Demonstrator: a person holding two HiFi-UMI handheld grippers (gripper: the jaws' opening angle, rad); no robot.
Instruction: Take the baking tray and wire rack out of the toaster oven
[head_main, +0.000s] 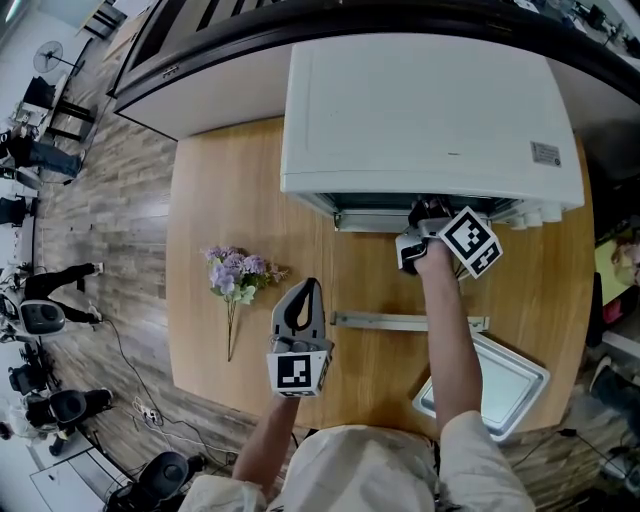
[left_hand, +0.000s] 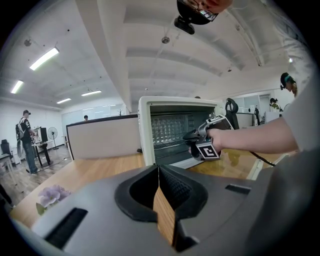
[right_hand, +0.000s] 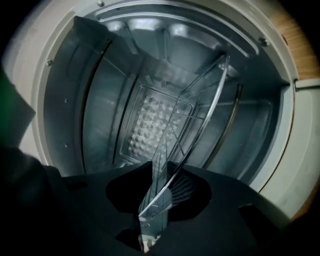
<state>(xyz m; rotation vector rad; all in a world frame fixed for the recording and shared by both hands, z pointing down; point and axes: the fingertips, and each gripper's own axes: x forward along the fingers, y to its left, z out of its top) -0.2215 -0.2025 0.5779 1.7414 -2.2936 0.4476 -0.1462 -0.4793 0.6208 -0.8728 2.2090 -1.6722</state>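
The white toaster oven (head_main: 430, 110) stands at the back of the wooden table (head_main: 215, 200) with its door folded down. My right gripper (head_main: 425, 215) reaches into the oven's mouth. In the right gripper view it (right_hand: 160, 170) is shut on the front edge of the wire rack (right_hand: 200, 100), which shows nearly edge-on and still sits inside the steel cavity. The baking tray (head_main: 500, 385) lies on the table at the front right, beside my right forearm. My left gripper (head_main: 312, 285) hangs shut and empty over the table's middle, pointing at the oven (left_hand: 147, 130).
A bunch of purple flowers (head_main: 238, 275) lies on the table left of my left gripper. The open door's handle bar (head_main: 400, 321) runs across in front of the oven. A long counter (left_hand: 100, 137) stands behind the table. A person (left_hand: 25, 140) stands far off at the left.
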